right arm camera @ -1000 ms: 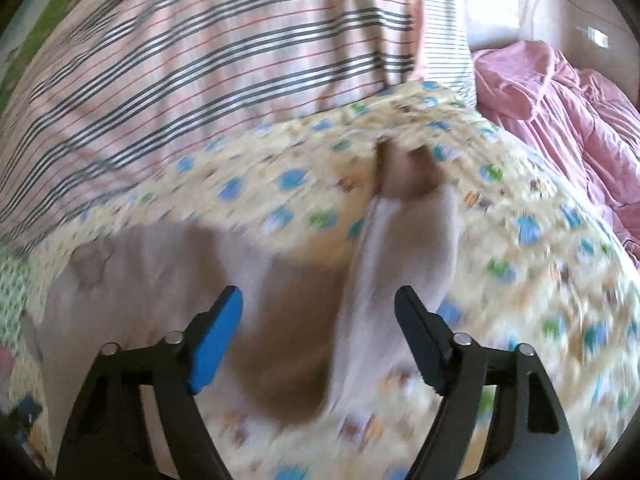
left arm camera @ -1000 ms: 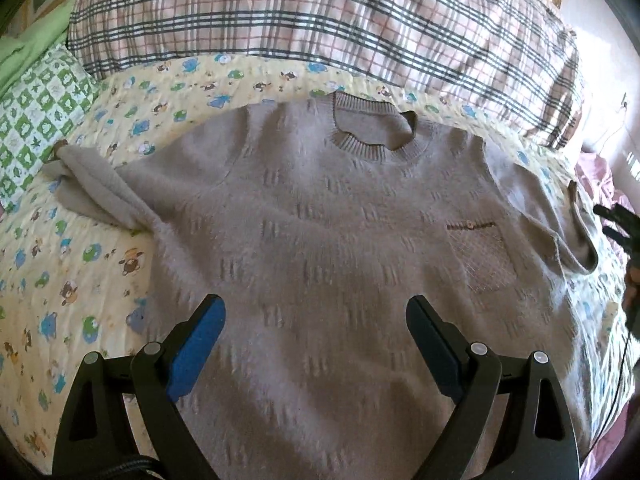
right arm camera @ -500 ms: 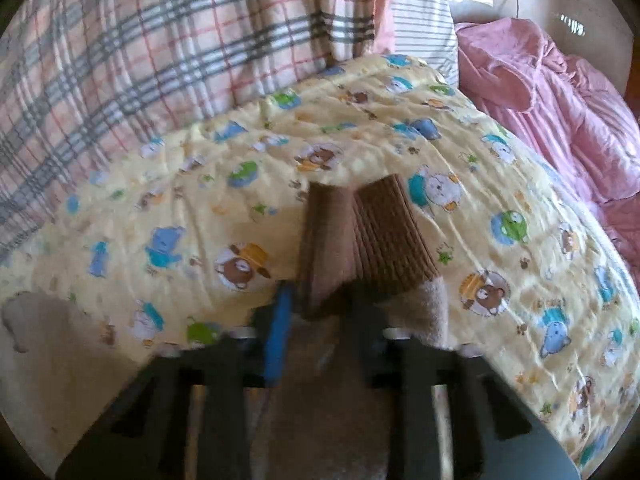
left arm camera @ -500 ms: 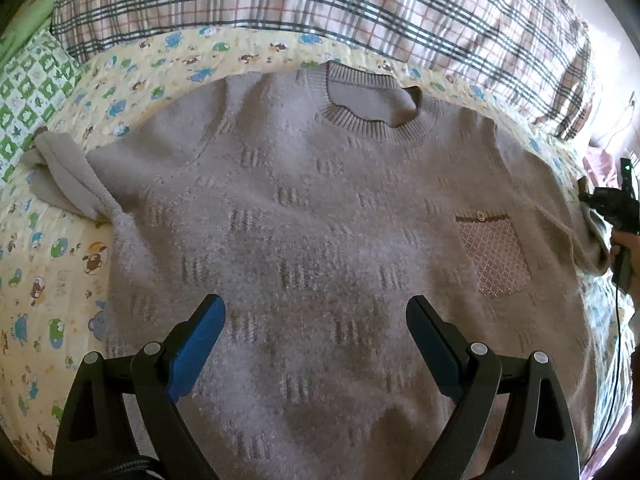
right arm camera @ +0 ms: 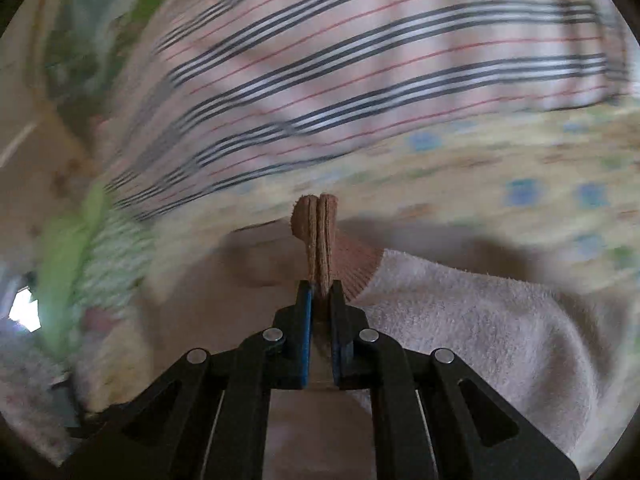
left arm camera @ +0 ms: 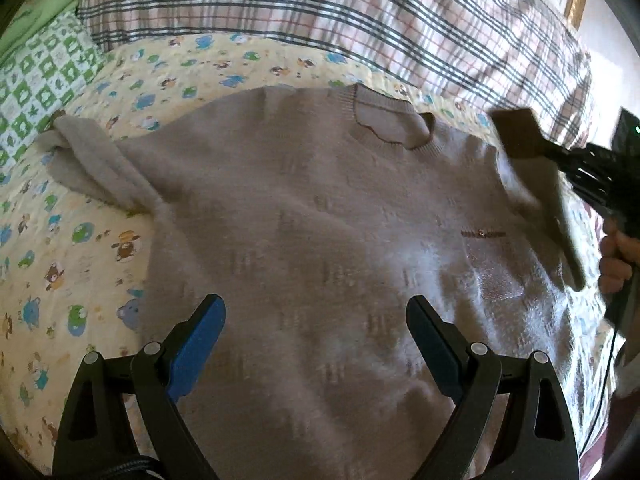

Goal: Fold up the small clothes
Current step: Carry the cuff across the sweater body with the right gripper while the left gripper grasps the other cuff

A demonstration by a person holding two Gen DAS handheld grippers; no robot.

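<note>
A small grey-brown knit sweater [left arm camera: 320, 216] lies front up on the cartoon-print sheet [left arm camera: 80, 256], with a chest pocket [left arm camera: 496, 276] at the right. Its left sleeve [left arm camera: 96, 164] lies bunched at the left. My left gripper [left arm camera: 316, 324] is open and empty above the sweater's lower body. My right gripper [right arm camera: 319, 292] is shut on the brown ribbed cuff [right arm camera: 318, 236] of the right sleeve. In the left wrist view that cuff [left arm camera: 516, 136] is lifted above the sweater's right shoulder, with the sleeve [left arm camera: 560, 220] hanging down from it.
A plaid pillow [left arm camera: 360, 12] lies along the far edge of the bed. A green checked cloth [left arm camera: 36, 80] lies at the far left. The person's hand [left arm camera: 616, 260] holding the right gripper shows at the right edge. The right wrist view is blurred by motion.
My right gripper closed on the right sleeve cuff, lifted it off the sheet and swung it leftward over the sweater. My left gripper stayed open above the sweater's body.
</note>
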